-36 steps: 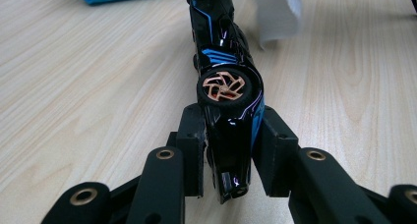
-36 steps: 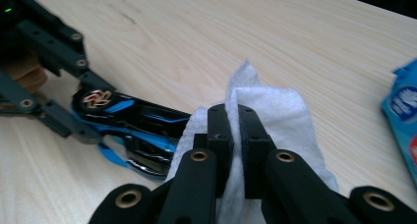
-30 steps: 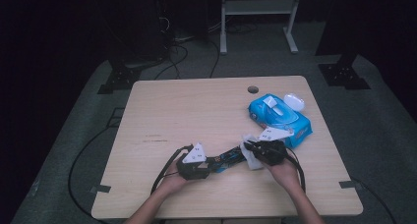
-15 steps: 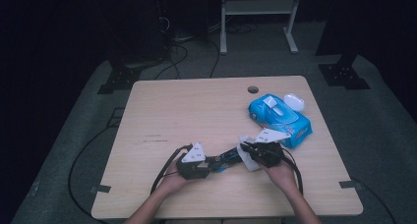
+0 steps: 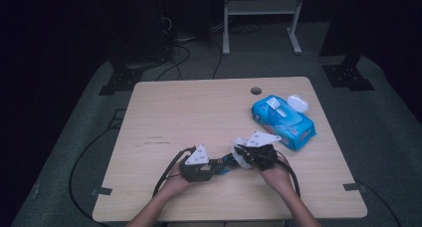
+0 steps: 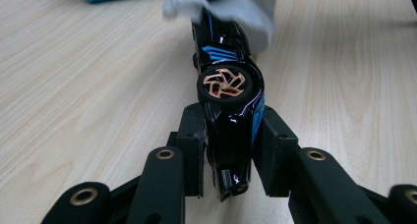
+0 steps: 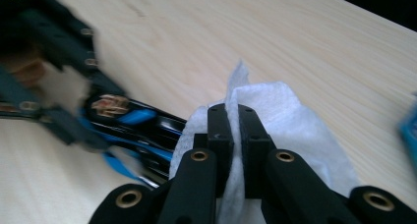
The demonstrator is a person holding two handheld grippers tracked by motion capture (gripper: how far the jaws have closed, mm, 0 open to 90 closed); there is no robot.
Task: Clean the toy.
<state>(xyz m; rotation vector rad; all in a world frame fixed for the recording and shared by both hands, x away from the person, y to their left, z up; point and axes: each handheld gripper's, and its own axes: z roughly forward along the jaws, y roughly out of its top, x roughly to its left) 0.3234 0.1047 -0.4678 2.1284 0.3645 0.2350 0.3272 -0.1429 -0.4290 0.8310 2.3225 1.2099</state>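
A black toy car (image 6: 228,86) with blue stripes and a copper wheel lies on its side just above the wooden table (image 5: 199,112). My left gripper (image 6: 232,128) is shut on its rear end. The right gripper (image 7: 234,116) is shut on a white wipe (image 7: 295,130), and that wipe (image 6: 236,8) rests against the far end of the car (image 7: 133,121). In the high view the left gripper (image 5: 211,165) and right gripper (image 5: 242,157) face each other near the table's front edge, with the car (image 5: 225,162) between them.
A blue pack of wipes (image 5: 283,120) lies to the right behind the right gripper, with a white lid (image 5: 297,103) beside it. A cable hole (image 5: 256,91) sits near the table's far edge. Cables trail off the front edge.
The right gripper has slid a little to the left with the wipe, along the car toward the left gripper. The left gripper and the car have stayed put.
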